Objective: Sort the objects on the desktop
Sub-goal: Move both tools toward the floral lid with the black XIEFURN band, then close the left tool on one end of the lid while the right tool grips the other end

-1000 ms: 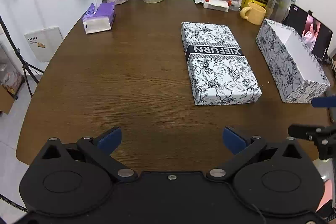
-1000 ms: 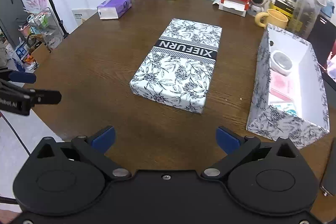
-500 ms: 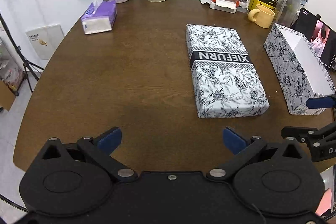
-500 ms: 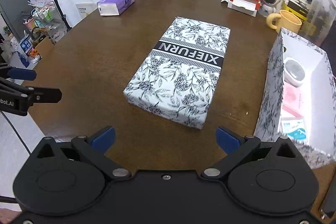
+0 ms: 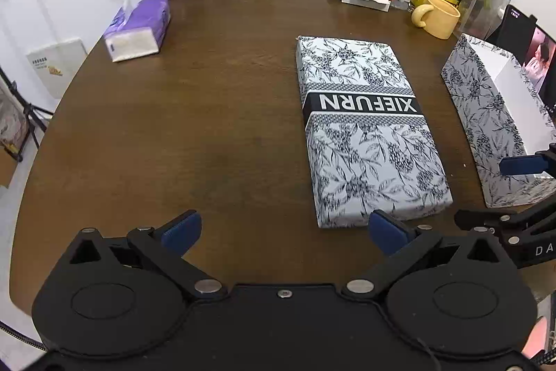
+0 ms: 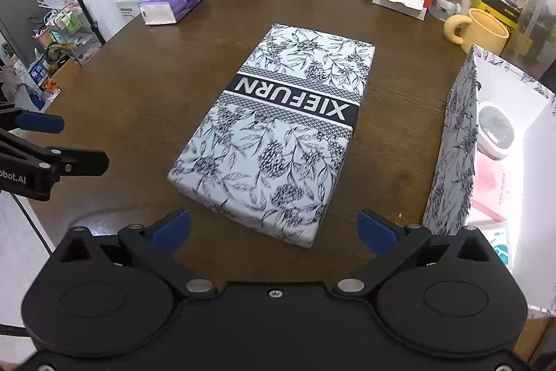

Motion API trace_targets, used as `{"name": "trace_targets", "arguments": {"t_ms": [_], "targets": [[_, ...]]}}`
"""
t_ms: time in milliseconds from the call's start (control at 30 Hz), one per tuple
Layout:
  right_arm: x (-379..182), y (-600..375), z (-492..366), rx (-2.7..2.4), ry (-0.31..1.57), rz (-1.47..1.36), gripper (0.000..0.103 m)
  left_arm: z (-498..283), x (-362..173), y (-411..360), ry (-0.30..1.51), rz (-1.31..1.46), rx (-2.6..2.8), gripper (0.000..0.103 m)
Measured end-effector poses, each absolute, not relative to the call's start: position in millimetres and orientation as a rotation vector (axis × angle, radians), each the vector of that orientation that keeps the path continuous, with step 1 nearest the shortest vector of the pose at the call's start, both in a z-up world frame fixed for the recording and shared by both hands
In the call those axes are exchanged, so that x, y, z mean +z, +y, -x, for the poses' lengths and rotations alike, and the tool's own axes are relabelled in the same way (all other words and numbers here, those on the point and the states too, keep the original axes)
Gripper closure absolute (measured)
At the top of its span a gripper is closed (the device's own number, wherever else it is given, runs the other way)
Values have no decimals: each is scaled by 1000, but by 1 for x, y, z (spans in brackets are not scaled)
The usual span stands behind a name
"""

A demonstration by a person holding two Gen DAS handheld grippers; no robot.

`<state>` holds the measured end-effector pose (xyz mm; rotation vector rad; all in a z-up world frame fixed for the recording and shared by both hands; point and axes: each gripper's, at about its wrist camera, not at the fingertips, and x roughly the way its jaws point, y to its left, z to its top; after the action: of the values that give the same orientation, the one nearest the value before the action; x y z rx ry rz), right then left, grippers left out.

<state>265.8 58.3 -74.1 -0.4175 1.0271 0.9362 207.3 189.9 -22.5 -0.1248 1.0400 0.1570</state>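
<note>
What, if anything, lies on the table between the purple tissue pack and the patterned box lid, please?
Nothing: between the purple tissue pack and the patterned box lid there is only bare brown table. Both wrist views show it.

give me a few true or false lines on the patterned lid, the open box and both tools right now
1. The patterned lid lies flat on the table, apart from the open box. True.
2. The open box is empty. False: a round white item and a pink packet lie inside.
3. Both the left tool and the right tool are open and hold nothing. True.
4. The yellow mug stands on the lid. False: it stands on the table behind the open box.
5. The purple tissue pack lies beside the open box. False: it lies at the far left of the table.
</note>
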Motion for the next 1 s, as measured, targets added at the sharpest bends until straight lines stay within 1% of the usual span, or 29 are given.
{"name": "trace_targets", "arguments": {"t_ms": [633,1000], "targets": [[-116,93,-338,889,1096,340,0,-304,-60,198,1124,96,163,0],[-148,104,-368,863,1148,287,0,-351,-90,201,1160,140,134,0]]}}
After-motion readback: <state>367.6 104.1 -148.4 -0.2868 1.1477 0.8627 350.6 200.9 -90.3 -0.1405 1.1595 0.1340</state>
